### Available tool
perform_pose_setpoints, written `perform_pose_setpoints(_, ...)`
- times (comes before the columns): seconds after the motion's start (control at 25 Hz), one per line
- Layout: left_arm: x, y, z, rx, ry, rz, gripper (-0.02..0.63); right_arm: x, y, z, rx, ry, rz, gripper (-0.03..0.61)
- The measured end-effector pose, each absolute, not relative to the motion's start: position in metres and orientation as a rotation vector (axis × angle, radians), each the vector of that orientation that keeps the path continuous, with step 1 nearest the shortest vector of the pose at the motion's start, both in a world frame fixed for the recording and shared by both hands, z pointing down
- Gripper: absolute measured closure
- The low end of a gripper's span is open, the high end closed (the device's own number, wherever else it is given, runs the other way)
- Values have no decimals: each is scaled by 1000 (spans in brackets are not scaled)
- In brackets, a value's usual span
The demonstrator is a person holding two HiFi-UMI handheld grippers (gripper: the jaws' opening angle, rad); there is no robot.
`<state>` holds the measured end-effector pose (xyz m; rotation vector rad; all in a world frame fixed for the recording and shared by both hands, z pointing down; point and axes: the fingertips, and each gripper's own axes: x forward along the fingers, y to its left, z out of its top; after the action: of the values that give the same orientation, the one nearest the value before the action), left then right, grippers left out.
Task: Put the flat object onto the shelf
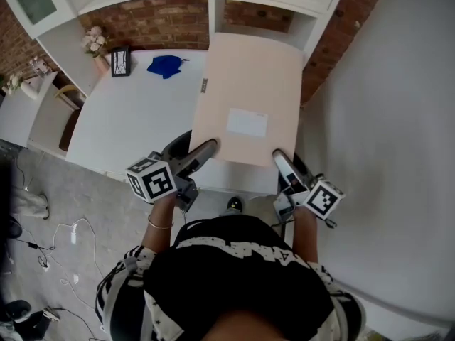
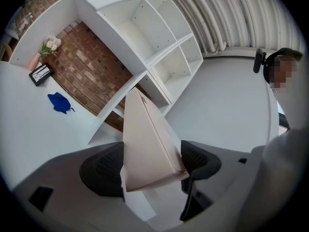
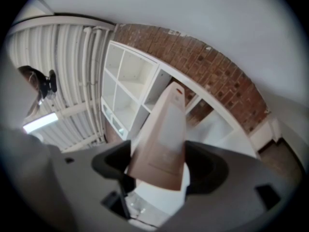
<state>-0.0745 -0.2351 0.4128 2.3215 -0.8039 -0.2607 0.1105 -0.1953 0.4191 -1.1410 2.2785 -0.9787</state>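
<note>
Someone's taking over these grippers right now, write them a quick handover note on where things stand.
Left gripper: shut on the near left corner of the flat box.
Right gripper: shut on its near right corner.
Box: held over the white desk, far edge toward the white shelf, not on it yet.
Done: box is up in both grippers.
Left: probably ease it into the open compartment ahead, then release.
</note>
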Motion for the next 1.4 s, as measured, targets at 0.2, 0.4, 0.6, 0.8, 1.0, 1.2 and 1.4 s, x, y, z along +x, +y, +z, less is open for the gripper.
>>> perform_pose_setpoints(0.2, -66, -243, 416, 2308, -813, -254, 232, 120, -205, 422, -1135, 2277, -991, 225)
perform_pose_setpoints(0.4, -57, -260, 421, 2283, -832, -240, 232, 129, -225, 427, -1120, 2274, -1017, 225)
perform_pose_setpoints(0.6, -54, -263, 424, 2275, -840, -236, 232, 133, -228, 431, -1123, 2267, -1037, 225)
perform_pose_setpoints(0.8, -48, -279, 428, 2253, -855, -237, 232, 140, -247, 435, -1111, 2274, -1057, 225)
perform_pose_setpoints(1.0, -48, -280, 428, 2249, -861, -246, 232, 140, -249, 435, -1106, 2284, -1065, 225)
perform_pose_setpoints(1.2, -45, -289, 430, 2238, -869, -258, 232, 143, -260, 437, -1091, 2310, -1077, 225)
perform_pose_setpoints(1.4, -42, -294, 430, 2220, -864, -280, 232, 147, -265, 434, -1099, 2333, -1058, 225)
